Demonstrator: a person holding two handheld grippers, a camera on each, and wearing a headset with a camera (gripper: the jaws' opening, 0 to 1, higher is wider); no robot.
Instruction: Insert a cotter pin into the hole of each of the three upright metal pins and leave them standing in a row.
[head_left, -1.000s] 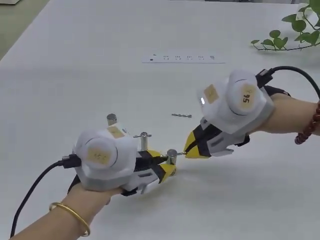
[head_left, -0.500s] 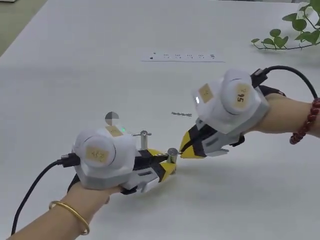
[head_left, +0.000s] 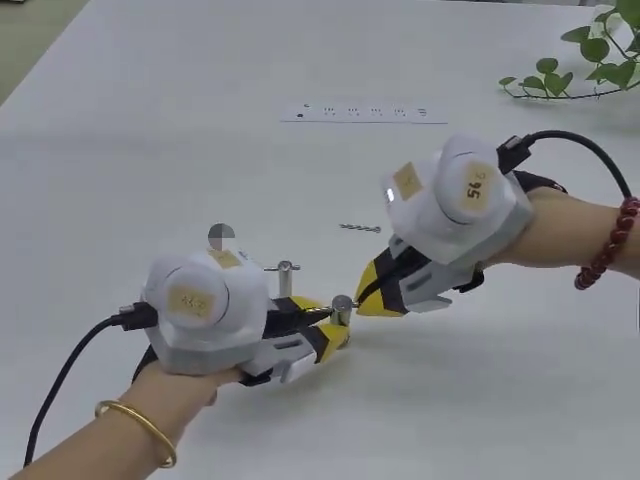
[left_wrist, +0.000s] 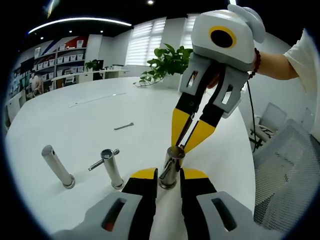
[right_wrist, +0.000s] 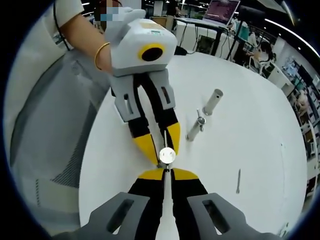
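Head view: the left gripper (head_left: 335, 325) is clamping the nearest pin (head_left: 342, 308) upright on the counter (head_left: 150, 120), and the right gripper (head_left: 362, 300) is meeting its top.

Left gripper view: its fingers (left_wrist: 145, 181) are squeezing that pin's base, with 2 more pins (left_wrist: 111, 167) standing beside it.

Right gripper view: its fingers (right_wrist: 150, 182) are pinching a thin cotter pin (right_wrist: 167, 186) against the pin's head.

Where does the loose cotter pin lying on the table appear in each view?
Head view: loose cotter pin just above centre.
Left gripper view: cotter pin left of centre, above the middle metal pin.
Right gripper view: cotter pin at lower right.
Shared landmark: middle metal pin, already crossed by its own pin.
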